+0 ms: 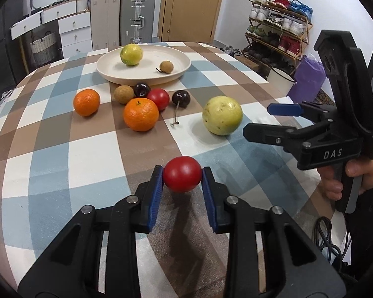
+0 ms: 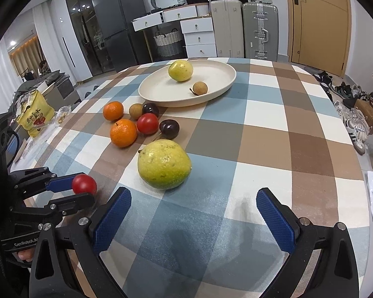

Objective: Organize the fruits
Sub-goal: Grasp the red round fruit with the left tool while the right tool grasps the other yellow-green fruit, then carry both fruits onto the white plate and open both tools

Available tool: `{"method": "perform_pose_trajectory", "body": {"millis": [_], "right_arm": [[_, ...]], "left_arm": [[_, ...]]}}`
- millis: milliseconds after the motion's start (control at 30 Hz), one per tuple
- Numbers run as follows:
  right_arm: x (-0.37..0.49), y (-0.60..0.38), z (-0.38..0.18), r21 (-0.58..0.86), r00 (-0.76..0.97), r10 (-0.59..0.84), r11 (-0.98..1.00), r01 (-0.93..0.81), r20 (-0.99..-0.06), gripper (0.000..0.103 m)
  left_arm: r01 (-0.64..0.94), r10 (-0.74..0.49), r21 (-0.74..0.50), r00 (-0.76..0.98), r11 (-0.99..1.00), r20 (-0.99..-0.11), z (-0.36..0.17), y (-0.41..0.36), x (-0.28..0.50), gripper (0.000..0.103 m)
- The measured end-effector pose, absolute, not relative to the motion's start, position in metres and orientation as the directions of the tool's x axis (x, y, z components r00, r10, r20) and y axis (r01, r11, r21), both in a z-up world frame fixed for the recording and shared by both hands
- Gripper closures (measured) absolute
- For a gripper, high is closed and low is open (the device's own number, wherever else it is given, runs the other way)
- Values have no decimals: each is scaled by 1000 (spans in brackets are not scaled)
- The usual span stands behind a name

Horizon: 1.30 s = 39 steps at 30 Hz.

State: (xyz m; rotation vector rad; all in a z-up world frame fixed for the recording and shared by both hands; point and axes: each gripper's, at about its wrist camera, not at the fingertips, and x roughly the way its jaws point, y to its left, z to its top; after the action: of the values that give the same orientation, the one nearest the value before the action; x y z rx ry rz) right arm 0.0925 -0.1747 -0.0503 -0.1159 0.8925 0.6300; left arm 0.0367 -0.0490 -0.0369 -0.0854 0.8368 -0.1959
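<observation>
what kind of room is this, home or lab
Most likely a lived-in home, a dining or entry area: a shoe rack by a wooden door, a fridge, stacked suitcases, and a table with a checked tablecloth.

A plate (image 2: pixel 218 88) is sitting toward the table's (image 2: pixel 273 129) far edge, holding two fruits. A fruit cluster (image 2: pixel 141 121) is lying just before it — another fruit (image 2: pixel 164 165) is resting nearer the table's middle.

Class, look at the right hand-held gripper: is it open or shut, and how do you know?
Open. The right hand-held gripper has its blue pads spread wide apart, nothing between them; the yellow fruit lies beyond.
</observation>
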Motion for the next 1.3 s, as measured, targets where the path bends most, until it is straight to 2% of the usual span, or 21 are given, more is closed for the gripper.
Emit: {"method": "perform_pose_trajectory", "body": {"millis": [567, 700, 933, 1033, 1067, 1300], "right_arm": [[111, -142, -63, 189, 411, 481, 797, -574, -775, 2], [113, -137, -65, 190, 398, 484, 788, -586, -779, 16], [110, -131, -66, 204, 373, 515, 757, -621, -772, 32], [111, -131, -67, 202, 379, 513, 759, -619, -770, 42], [111, -132, -67, 202, 378, 513, 759, -619, -770, 49], [109, -133, -66, 217, 373, 538, 743, -633, -755, 50]], "left_arm": [[94, -158, -129, 691, 987, -706, -25, -29, 53, 75], [87, -156, -134, 692, 987, -705, -25, -25, 61, 75], [80, -152, -134, 698, 988, -700, -22, -20, 71, 75], [77, -149, -133, 703, 988, -695, -21, -18, 75, 75], [76, -149, -135, 704, 988, -694, -21, -17, 77, 75], [68, -146, -138, 711, 988, -688, -18, -12, 83, 75]]}}
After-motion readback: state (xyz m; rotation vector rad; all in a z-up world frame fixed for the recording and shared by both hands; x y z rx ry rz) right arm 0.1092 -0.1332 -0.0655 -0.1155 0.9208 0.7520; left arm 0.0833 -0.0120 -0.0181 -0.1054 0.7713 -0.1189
